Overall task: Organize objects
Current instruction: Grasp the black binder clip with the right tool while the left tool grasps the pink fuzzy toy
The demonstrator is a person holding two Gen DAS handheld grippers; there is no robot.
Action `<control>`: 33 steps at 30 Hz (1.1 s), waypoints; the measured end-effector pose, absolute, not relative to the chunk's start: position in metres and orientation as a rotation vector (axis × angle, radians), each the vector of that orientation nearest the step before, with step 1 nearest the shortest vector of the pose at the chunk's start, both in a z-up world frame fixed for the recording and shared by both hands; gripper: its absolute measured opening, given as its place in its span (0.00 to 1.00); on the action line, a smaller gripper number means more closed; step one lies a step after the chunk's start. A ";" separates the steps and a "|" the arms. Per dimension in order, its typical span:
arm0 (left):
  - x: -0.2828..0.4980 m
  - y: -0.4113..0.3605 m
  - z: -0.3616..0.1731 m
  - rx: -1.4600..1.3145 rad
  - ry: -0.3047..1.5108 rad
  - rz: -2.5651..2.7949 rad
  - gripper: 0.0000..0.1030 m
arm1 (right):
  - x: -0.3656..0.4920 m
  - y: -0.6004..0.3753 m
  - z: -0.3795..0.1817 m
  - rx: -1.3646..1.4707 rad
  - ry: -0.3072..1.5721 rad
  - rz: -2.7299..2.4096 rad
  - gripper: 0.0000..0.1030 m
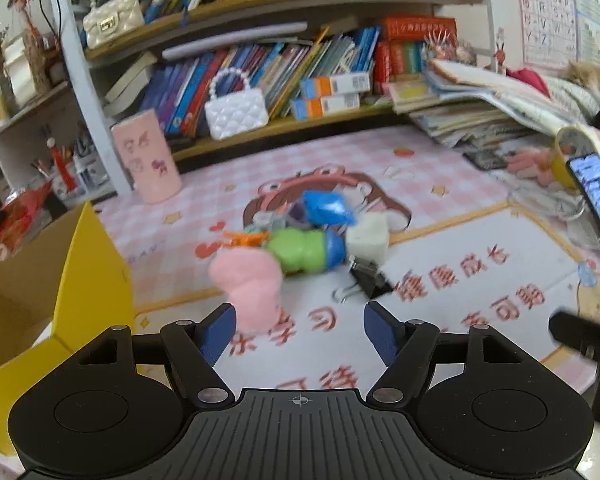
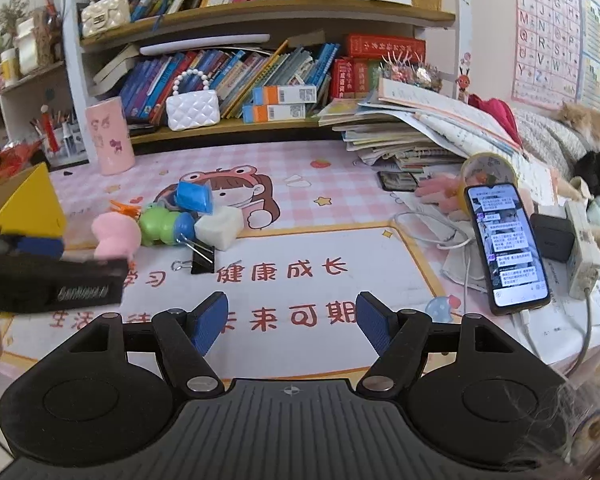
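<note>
Both tongs, left (image 1: 298,330) and right (image 2: 288,326), half open and empty: approach pink toy (image 1: 246,280) low, beside yellow box (image 1: 88,280), square pads before closing.

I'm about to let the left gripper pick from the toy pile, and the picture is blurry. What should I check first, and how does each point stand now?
1. Left gripper jaws apart, nothing between them: ok.
2. Right gripper open and empty, over bare mat: ok.
3. Pink toy nearest the left gripper, close ahead of its left finger: ok.
4. Pink toy free of its neighbours: not ok, it lies against the green toy.
5. Binder clip out of the closing path: cannot tell, it lies close ahead.
6. Yellow box open at the left: ok.
</note>
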State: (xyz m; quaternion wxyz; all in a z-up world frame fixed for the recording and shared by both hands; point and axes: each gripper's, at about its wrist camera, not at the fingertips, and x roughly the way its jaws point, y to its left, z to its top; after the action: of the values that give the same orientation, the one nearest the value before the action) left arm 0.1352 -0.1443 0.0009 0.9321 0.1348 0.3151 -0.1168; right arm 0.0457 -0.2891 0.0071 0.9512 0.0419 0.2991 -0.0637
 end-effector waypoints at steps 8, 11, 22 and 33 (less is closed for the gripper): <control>0.142 -0.123 0.003 0.122 0.625 -0.136 0.70 | 0.048 -0.287 0.006 0.057 0.625 -0.099 0.67; 0.148 -0.114 0.000 0.103 0.632 -0.080 0.70 | 0.054 -0.283 0.005 0.024 0.627 -0.087 0.67; 0.190 -0.105 -0.012 0.096 0.681 -0.004 0.81 | 0.121 -0.279 -0.005 -0.017 0.621 0.100 0.67; 0.244 -0.127 -0.043 0.108 0.800 0.026 0.81 | 0.197 -0.257 -0.041 -0.114 0.704 0.317 0.62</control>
State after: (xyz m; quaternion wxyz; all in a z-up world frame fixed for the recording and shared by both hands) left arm 0.2442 -0.1266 -0.0431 0.9196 0.0523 0.3892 0.0128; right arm 0.1971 -0.2565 -0.0413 0.9249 -0.0553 0.3431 0.1543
